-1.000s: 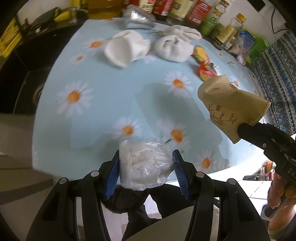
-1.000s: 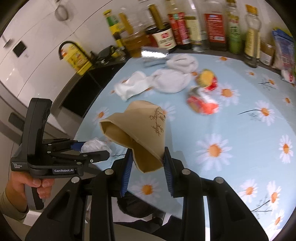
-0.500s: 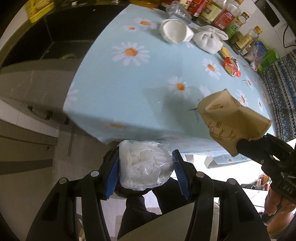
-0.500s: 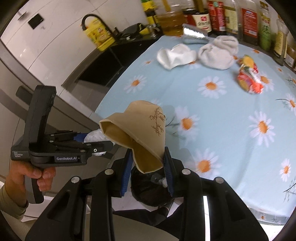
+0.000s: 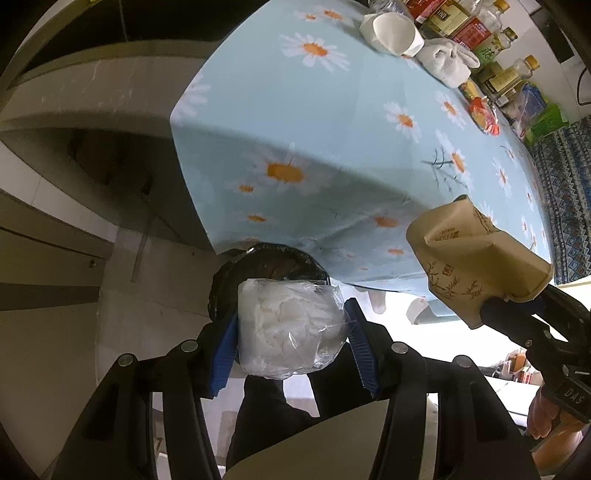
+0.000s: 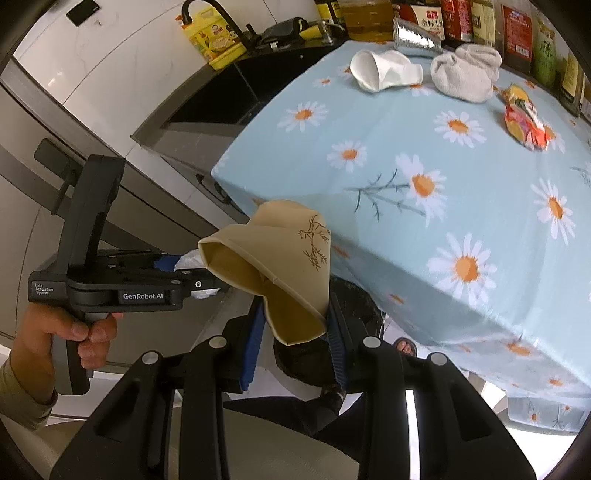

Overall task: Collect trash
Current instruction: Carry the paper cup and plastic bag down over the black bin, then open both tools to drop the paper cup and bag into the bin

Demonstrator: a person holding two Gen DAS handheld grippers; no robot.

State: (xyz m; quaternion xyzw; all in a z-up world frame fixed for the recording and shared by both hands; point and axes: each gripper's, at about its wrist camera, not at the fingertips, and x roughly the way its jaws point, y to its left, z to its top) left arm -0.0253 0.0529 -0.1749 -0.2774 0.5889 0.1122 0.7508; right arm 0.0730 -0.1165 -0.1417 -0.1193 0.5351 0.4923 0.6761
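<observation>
My left gripper [image 5: 291, 347] is shut on a clear plastic bag of white tissue [image 5: 288, 328], held below the table edge, just above a black-lined trash bin [image 5: 269, 266]. My right gripper [image 6: 295, 339] is shut on a crushed brown paper cup [image 6: 273, 266], also off the table beside the left gripper [image 6: 192, 275]. The cup shows in the left wrist view [image 5: 476, 258] too. The bin [image 6: 354, 306] lies partly hidden behind the cup. On the table remain a white paper cup [image 6: 384, 74], a red-yellow snack wrapper [image 6: 524, 122] and a silver foil packet [image 6: 413, 38].
The table has a light blue daisy cloth [image 6: 461, 177]. A white cloth bundle [image 6: 465, 72] lies near the back. Bottles [image 6: 480, 18] line the far edge. A black counter with a sink [image 6: 229, 96] stands to the left. A person's foot [image 6: 404, 347] is near the bin.
Both grippers have moved back off the table and down, carrying the tissue bag and the brown cup toward the bin under the table edge. Grips are unchanged.
</observation>
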